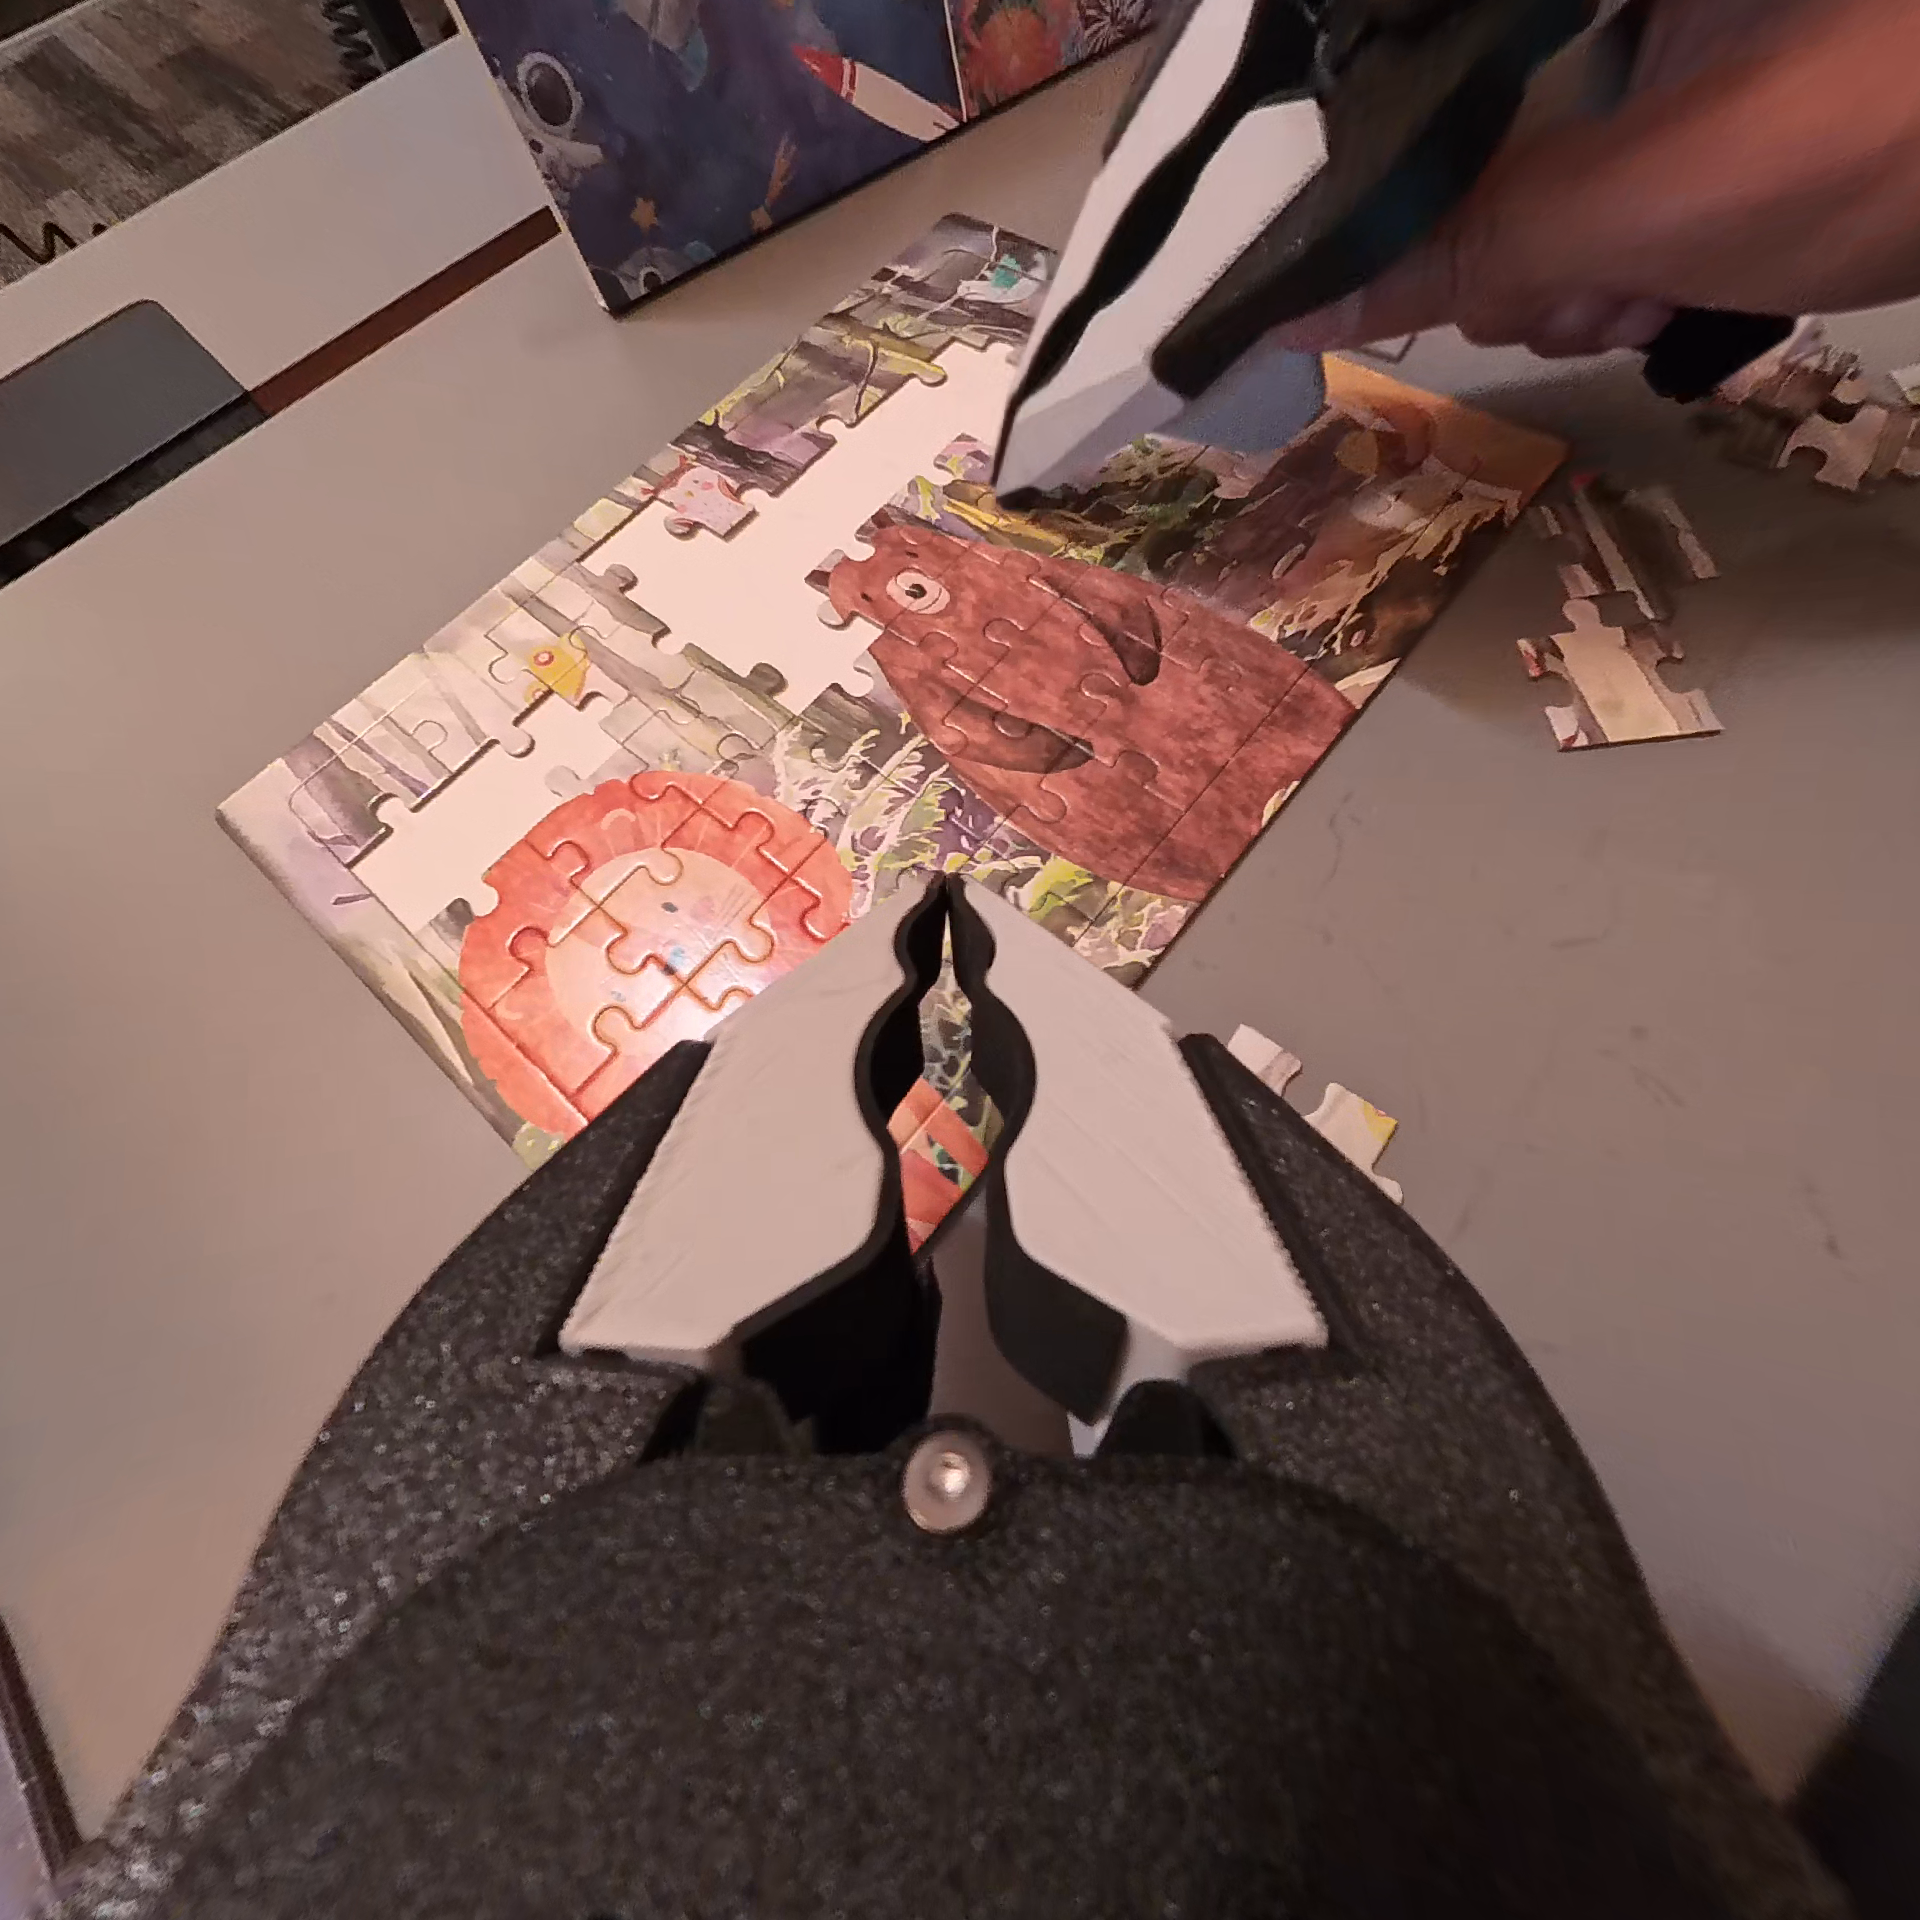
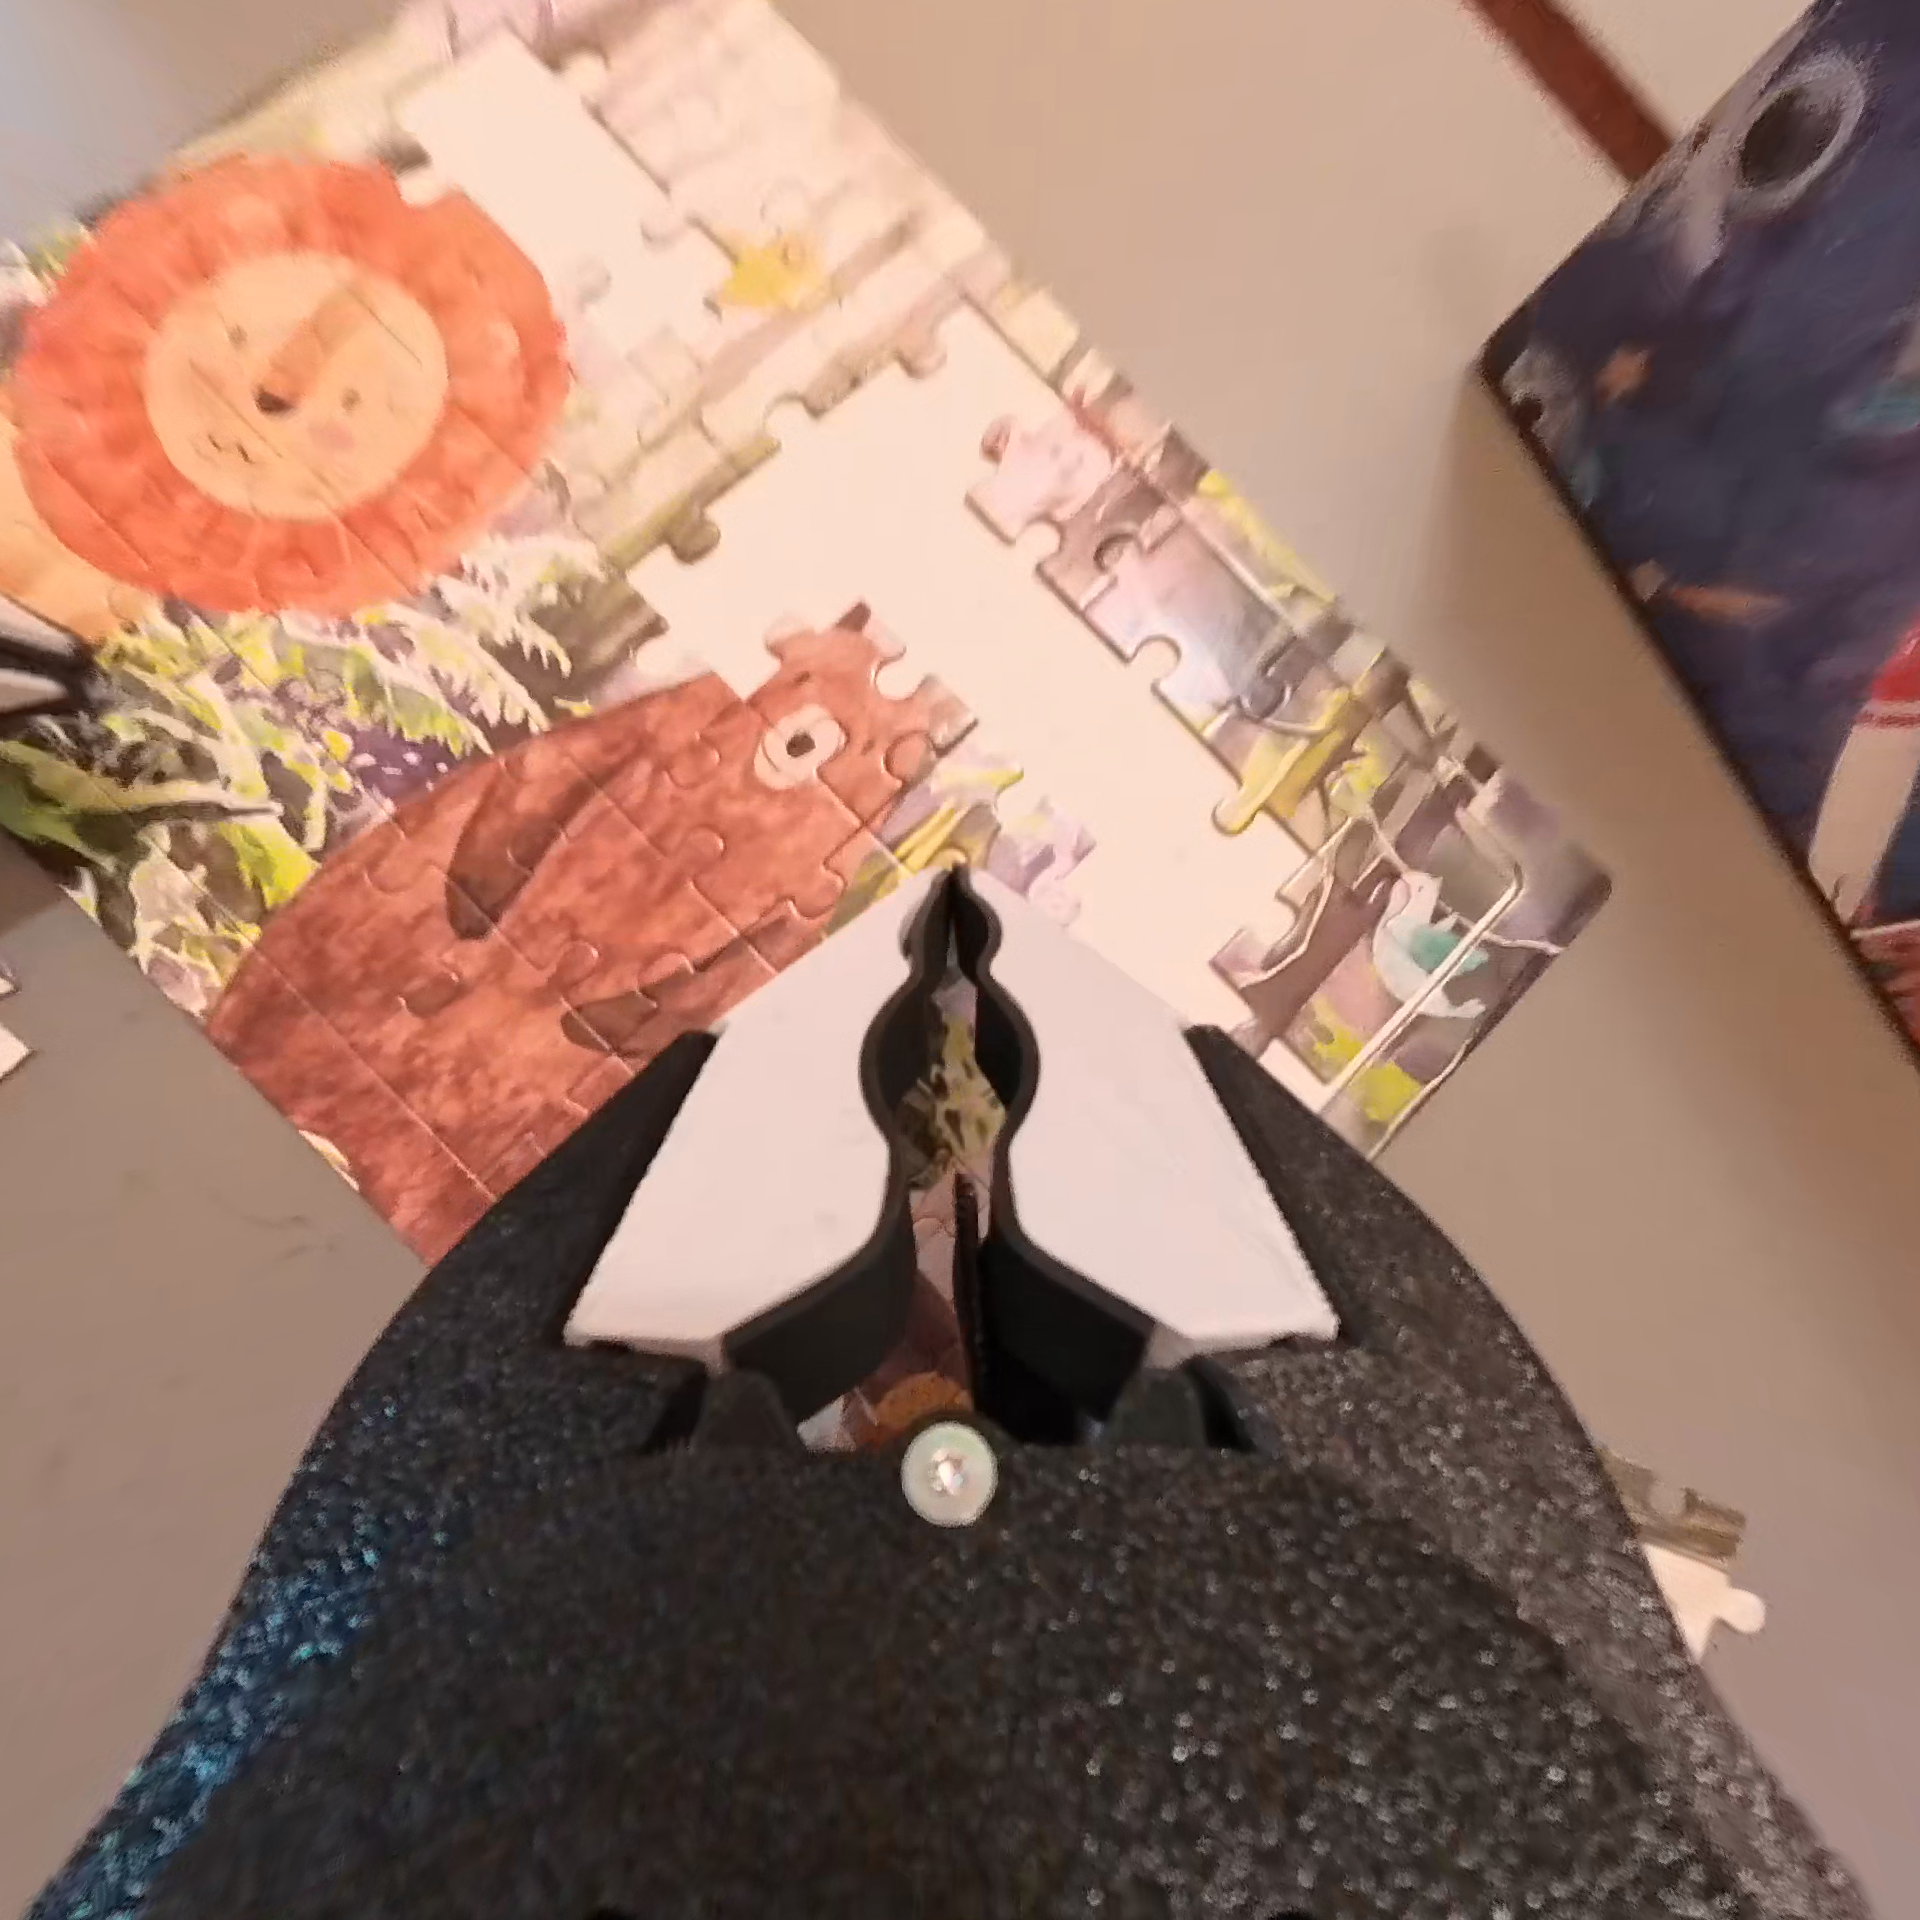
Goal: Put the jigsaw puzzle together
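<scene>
The partly built jigsaw puzzle (image 1: 1091, 665) lies flat on the grey table, with an orange lion (image 1: 655, 935) and a brown bear (image 1: 1039, 665). A white strip with no pieces (image 1: 727, 582) runs through its middle. My left gripper (image 1: 948, 883) is shut and empty, over the puzzle's near edge beside the lion. My right gripper (image 1: 1013, 494), held by a hand, is shut with its tips down on the puzzle just past the bear's head. In the right wrist view the right gripper (image 2: 956, 878) is shut over the pieces next to the bear's head (image 2: 821, 717), beside the gap (image 2: 1039, 582).
Loose pieces lie on the table right of the puzzle (image 1: 1621, 686), farther back (image 1: 1818, 416), and by my left gripper (image 1: 1340, 1122). A dark blue puzzle box (image 1: 727, 135) stands behind the puzzle and shows in the right wrist view (image 2: 1714, 416). The table edge (image 1: 395, 312) runs at the far left. The left gripper's tips are roughly 15 cm from the right gripper's. From my left tips it is roughly 8 cm to the orange lion (image 1: 655, 935); from my right, 15 cm. My right wrist view (image 2: 322, 378) looks at it from another angle.
</scene>
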Available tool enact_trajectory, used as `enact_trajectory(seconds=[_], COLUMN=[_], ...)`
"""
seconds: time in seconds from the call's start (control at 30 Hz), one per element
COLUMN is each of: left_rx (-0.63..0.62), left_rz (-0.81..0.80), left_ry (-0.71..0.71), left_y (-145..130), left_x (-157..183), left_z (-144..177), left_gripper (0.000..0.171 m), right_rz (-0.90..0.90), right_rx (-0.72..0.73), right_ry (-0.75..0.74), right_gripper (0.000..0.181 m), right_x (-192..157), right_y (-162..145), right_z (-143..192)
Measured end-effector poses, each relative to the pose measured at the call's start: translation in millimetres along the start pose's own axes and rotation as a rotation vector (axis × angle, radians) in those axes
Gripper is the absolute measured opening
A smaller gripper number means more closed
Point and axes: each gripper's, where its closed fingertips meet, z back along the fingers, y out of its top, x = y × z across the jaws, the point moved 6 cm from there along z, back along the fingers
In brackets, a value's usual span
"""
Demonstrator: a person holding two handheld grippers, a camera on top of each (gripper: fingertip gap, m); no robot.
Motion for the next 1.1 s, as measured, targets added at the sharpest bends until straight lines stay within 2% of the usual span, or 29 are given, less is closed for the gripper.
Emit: enact_trajectory(seconds=[0.1,0.2,0.27,0.4,0.5,0.6,0.7,0.77,0.87,0.97,1.1], left_rx=[-0.004,-0.007,-0.005,-0.003,0.004,0.002,0.007,0.028,0.051,0.059,0.013], left_rz=[-0.005,-0.018,-0.021,-0.023,-0.032,-0.046,-0.048,-0.030,0.000,-0.011,-0.063], left_ry=[0.013,0.033,0.041,0.049,0.071,0.102,0.092,0.050,-0.074,-0.238,-0.425], left_y=[-1,-1,-1,-1,0,-1,0,4,16,30,44], left_x=[-1,-3,-4,-5,-7,-9,-7,-2,18,55,111], left_z=[0,-1,0,0,1,1,2,4,6,6,2], left_gripper=[0.000,0.000,0.000,0.000,0.000,0.000,0.000,0.000,0.009,0.021,0.024], right_rz=[0.016,0.020,0.032,0.023,0.023,-0.057,-0.160,-0.238,-0.332,-0.407,-0.479], right_rx=[0.006,0.074,0.006,0.065,0.168,0.399,0.535,0.528,0.471,0.378,0.265], right_ry=[-0.036,-0.041,-0.039,-0.051,-0.161,-0.205,-0.244,-0.245,-0.348,-0.417,-0.449], right_gripper=[0.000,0.000,0.000,0.000,0.000,0.000,0.000,0.006,0.012,0.019,0.023], right_x=[3,1,0,0,18,31,30,23,15,4,-2], right_y=[2,10,3,6,11,3,-39,-81,-147,-203,-256], right_z=[3,9,3,9,45,113,175,204,239,263,273])
